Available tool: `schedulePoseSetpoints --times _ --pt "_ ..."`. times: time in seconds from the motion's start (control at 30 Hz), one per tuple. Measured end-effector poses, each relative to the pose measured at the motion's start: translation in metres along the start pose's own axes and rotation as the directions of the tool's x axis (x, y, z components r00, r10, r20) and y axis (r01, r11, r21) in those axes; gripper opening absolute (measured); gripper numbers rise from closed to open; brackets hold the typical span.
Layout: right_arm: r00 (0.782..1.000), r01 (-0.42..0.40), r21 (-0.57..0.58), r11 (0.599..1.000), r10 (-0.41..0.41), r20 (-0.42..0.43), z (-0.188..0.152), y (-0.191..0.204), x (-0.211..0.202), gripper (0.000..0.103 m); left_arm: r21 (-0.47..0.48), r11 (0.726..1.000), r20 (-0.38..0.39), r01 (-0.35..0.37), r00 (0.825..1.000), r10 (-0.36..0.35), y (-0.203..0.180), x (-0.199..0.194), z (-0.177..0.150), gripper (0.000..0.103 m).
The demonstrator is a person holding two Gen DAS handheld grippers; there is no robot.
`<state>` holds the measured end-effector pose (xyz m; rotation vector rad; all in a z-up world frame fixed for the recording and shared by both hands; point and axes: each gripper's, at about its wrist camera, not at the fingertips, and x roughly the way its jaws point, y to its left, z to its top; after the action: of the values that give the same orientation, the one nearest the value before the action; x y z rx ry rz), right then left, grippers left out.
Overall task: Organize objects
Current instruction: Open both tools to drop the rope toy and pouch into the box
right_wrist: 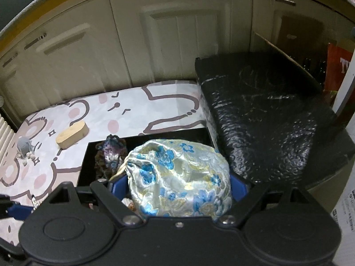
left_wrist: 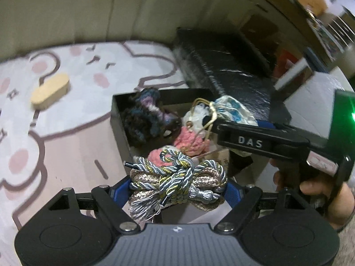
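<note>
My left gripper [left_wrist: 177,190] is shut on a bundle of twisted silver, gold and pink cords [left_wrist: 177,177], held over the near edge of an open black box [left_wrist: 115,108]. In the box lie a dark blue-purple crochet piece [left_wrist: 144,115] and pink and white yarn items [left_wrist: 193,137]. My right gripper [right_wrist: 179,186] is shut on a white satin drawstring pouch with blue flowers [right_wrist: 179,177], held above the same box [right_wrist: 86,155]. From the left wrist view the right gripper [left_wrist: 221,119] reaches in from the right with the pouch [left_wrist: 233,108].
The box sits on a white and pink cartoon-print mat [right_wrist: 133,110]. A beige oval wooden block [right_wrist: 72,134] lies on the mat left of the box, and a small grey figure [right_wrist: 23,145] further left. The black box lid [right_wrist: 266,115] stands at the right. Cabinet doors [right_wrist: 177,33] behind.
</note>
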<state>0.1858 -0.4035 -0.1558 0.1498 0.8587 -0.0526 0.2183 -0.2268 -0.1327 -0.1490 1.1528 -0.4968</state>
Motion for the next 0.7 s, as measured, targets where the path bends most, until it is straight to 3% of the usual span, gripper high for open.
schedulePoseSetpoints --times 0.13,0.37,0.53,0.7 --pt "1.000 0.006 0.019 1.000 -0.006 -0.015 -0.002 -0.003 0.005 0.093 -0.095 0.995 0.007 0.001 1.000 0.000 0.007 0.007 0.001 0.085" --pt "1.000 0.021 0.045 0.999 -0.020 -0.014 -0.002 -0.011 -0.003 0.095 -0.115 0.992 0.029 0.045 0.999 -0.042 0.013 -0.002 0.006 0.095" --pt "1.000 0.016 0.026 1.000 -0.016 0.002 0.000 -0.011 -0.015 0.095 -0.082 0.996 0.063 -0.028 0.997 0.034 0.018 -0.008 0.009 0.094" --pt "1.000 -0.012 -0.006 1.000 0.012 -0.014 -0.003 -0.006 -0.027 0.088 -0.058 0.993 0.024 -0.103 0.994 0.104 0.025 0.003 0.008 0.094"
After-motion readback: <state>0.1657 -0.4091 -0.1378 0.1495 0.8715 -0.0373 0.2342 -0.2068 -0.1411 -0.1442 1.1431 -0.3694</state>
